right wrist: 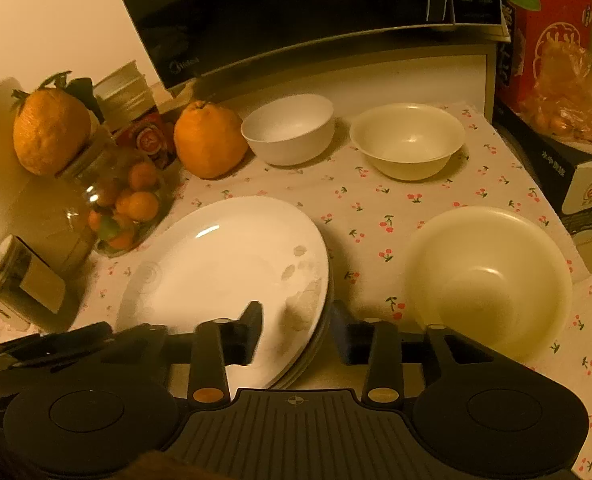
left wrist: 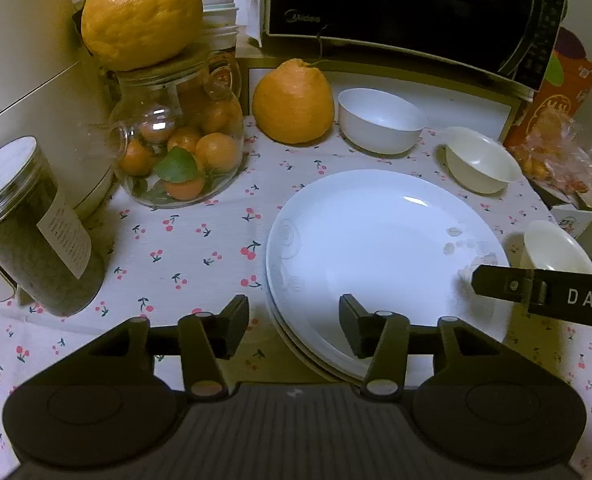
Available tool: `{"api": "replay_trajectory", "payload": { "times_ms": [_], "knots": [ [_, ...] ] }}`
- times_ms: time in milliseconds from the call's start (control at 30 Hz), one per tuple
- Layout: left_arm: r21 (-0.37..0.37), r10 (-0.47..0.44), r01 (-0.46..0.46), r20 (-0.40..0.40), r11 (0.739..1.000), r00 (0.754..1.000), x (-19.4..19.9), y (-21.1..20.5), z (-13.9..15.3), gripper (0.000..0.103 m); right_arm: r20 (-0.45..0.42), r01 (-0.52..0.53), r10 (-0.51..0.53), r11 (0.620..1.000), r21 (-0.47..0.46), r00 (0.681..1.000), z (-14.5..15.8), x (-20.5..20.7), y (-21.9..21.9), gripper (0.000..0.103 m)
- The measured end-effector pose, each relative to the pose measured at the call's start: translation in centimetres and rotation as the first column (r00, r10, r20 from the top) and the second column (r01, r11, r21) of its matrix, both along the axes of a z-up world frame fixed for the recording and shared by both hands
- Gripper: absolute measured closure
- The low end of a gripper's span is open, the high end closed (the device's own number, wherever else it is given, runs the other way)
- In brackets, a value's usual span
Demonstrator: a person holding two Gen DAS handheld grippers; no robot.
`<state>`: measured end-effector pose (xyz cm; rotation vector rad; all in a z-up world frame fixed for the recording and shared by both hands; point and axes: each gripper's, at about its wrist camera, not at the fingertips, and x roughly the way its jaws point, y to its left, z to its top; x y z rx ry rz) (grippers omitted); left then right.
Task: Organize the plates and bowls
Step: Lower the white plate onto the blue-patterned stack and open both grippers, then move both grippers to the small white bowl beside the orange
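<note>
The stack of white plates (left wrist: 380, 248) lies near the front edge of the desk (left wrist: 183, 248), its near rim overhanging the cherry-print cloth there. Both claws crowd it. The right claw (right wrist: 296, 330) is spread wide and straddles the stack's right rim, gripping nothing; the left claw (left wrist: 293, 322) is likewise wide open and empty, one finger above the near left rim.

The main risk, I judge, is a pinch that catches only the top plate, which would then slide off the ones beneath and could push the stack over the front edge. The cream bowl (right wrist: 490, 280) stands just beside the right claw, toward the desk's right edge, and a sideways swing could knock it. The second cream bowl (right wrist: 408, 140) and white bowl (right wrist: 289, 132) sit safely toward the back edge.

How many plates are stacked is unclear; only layered rims show. Whether either claw touches porcelain cannot be told. Pale smudges (right wrist: 304, 280) on the top plate may be residue or pattern.
</note>
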<state>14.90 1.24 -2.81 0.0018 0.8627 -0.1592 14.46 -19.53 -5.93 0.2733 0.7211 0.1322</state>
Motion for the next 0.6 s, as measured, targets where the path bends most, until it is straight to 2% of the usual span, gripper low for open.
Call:
{"api": "replay_trajectory", "payload": {
  "times_ms": [100,233,300,500,600],
  "knots": [
    [-0.014,-0.008,0.008,-0.004,1.000,1.000,-0.2,0.0,0.3,0.046,0.004,-0.007,0.007,1.000,0.019,1.000,0.4,-0.3,-0.2,0.043],
    [-0.029,-0.018,0.018,-0.001,0.999,1.000,-0.7,0.1,1.0,0.031,0.021,-0.018,0.017,0.999,0.033,1.000,1.3,-0.9,-0.6,0.035],
    [-0.017,-0.019,0.019,0.004,1.000,1.000,-1.1,0.1,1.2,0.026,0.039,-0.019,0.018,0.999,0.026,0.999,2.0,-1.3,-0.7,0.029],
    [0.015,-0.028,0.027,0.017,1.000,0.999,-1.1,-0.1,2.2,0.008,0.046,-0.022,0.018,0.996,0.086,0.999,3.5,-1.3,-1.7,0.021],
    [0.025,-0.030,0.030,0.006,0.999,1.000,-0.6,0.0,2.8,0.004,0.052,-0.018,0.014,0.997,0.080,0.999,4.4,-0.9,-2.1,0.020]
  ]
}}
